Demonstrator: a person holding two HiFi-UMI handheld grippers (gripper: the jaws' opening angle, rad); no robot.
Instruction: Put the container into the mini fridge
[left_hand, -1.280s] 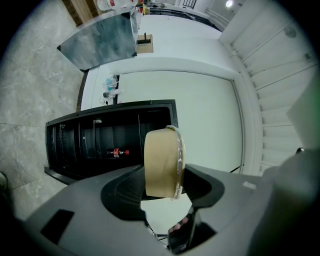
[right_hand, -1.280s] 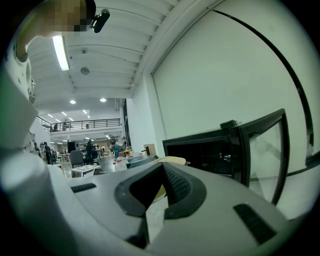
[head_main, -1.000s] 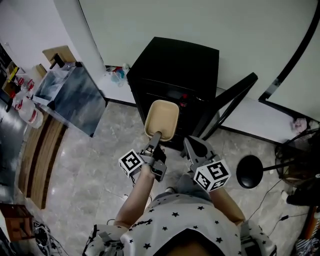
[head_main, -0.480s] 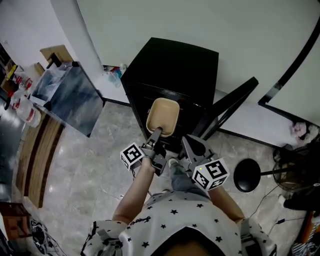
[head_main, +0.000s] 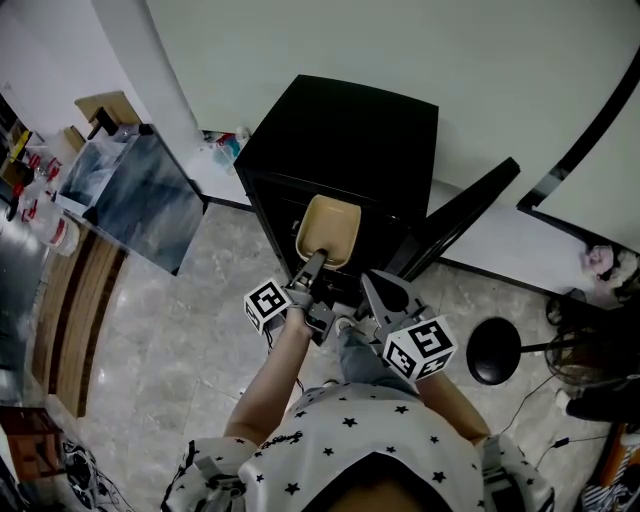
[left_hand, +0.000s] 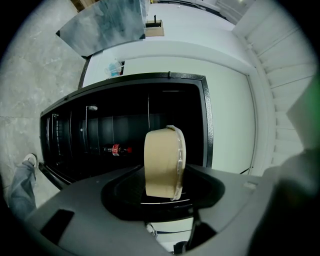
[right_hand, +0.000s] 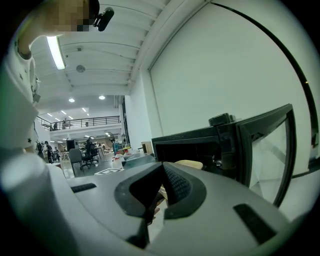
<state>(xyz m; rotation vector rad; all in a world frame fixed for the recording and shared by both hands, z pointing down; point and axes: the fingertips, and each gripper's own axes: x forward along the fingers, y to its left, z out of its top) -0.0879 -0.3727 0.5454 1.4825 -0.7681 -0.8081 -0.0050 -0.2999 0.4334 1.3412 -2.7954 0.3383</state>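
Tile floor (head_main: 180, 330); left gripper (head_main: 316, 264) holds container (head_main: 328, 230) at mini fridge (head_main: 350, 130) opening.

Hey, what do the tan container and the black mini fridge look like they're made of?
Container: matte tan body, likely paper pulp or plastic. Its lid shows as a clear, glossy, see-through rim, probably thin plastic. Mini fridge: black, with a dull sheen and crisp edges that suggest painted metal, possibly plastic.

The container (head_main: 327, 228) in the left gripper (head_main: 316, 268) is showing pale tan. Beyond it, the mini fridge (head_main: 350, 130) is looking black. The cubes on the left gripper and the right gripper (head_main: 375, 290) are showing black-and-white squares. Behind them, the shirt (head_main: 370, 440) is showing dark stars on white. The floor (head_main: 200, 300) is looking marbled grey.
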